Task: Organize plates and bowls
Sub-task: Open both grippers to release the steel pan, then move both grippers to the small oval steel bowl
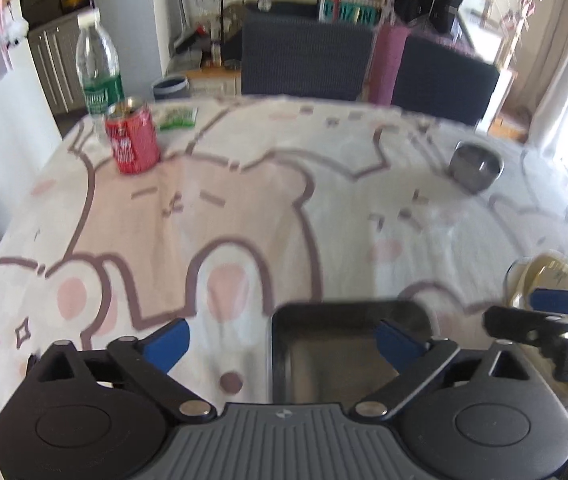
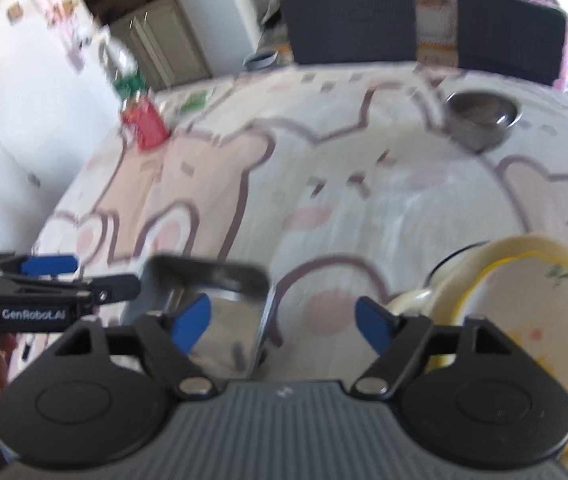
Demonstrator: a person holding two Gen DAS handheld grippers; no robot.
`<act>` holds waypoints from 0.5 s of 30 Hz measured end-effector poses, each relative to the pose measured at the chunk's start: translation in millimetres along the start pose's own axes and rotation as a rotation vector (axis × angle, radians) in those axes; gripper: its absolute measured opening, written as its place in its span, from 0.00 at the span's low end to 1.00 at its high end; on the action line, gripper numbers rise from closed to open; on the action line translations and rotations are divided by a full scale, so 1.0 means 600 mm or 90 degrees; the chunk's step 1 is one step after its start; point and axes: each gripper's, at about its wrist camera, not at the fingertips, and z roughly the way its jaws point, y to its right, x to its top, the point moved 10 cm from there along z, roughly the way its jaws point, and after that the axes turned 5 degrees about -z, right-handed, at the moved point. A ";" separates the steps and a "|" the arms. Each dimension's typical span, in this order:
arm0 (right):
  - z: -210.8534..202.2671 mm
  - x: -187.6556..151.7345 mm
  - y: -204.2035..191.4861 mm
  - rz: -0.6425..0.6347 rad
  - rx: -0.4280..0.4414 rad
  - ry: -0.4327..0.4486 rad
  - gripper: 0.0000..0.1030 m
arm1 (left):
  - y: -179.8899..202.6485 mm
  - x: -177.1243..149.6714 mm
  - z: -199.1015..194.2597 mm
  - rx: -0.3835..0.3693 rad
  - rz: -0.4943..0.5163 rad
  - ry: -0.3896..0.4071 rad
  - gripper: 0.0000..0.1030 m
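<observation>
Both grippers spread wide and empty above the bear-print tablecloth, over a steel tray and a stack of cream plates.

The left gripper [image 1: 284,340] stands with its blue pads far apart, gripping nothing; the rectangular steel tray [image 1: 335,356] lies on the cloth below, under its right finger. The right gripper [image 2: 284,320] is likewise parted and empty, the tray [image 2: 220,312] beneath its left finger and the cream plates [image 2: 523,300] just beside its right finger. Farther off sits a small steel bowl [image 2: 481,118], and at the far left corner a red can [image 1: 132,138] before a clear bottle [image 1: 96,64].
</observation>
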 end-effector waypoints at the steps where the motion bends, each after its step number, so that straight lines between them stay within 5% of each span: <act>1: -0.012 0.006 0.008 0.005 -0.006 0.016 0.91 | 0.010 0.008 -0.008 -0.009 -0.001 0.017 0.97; 3: -0.042 0.018 0.027 0.013 -0.018 0.049 1.00 | 0.034 0.024 -0.023 -0.032 -0.002 0.049 1.00; 9: -0.121 0.052 0.101 0.021 -0.056 0.138 1.00 | 0.142 0.063 -0.051 -0.092 0.014 0.121 1.00; 15: -0.159 0.082 0.199 0.024 -0.093 0.204 1.00 | 0.254 0.094 -0.029 -0.145 0.013 0.136 1.00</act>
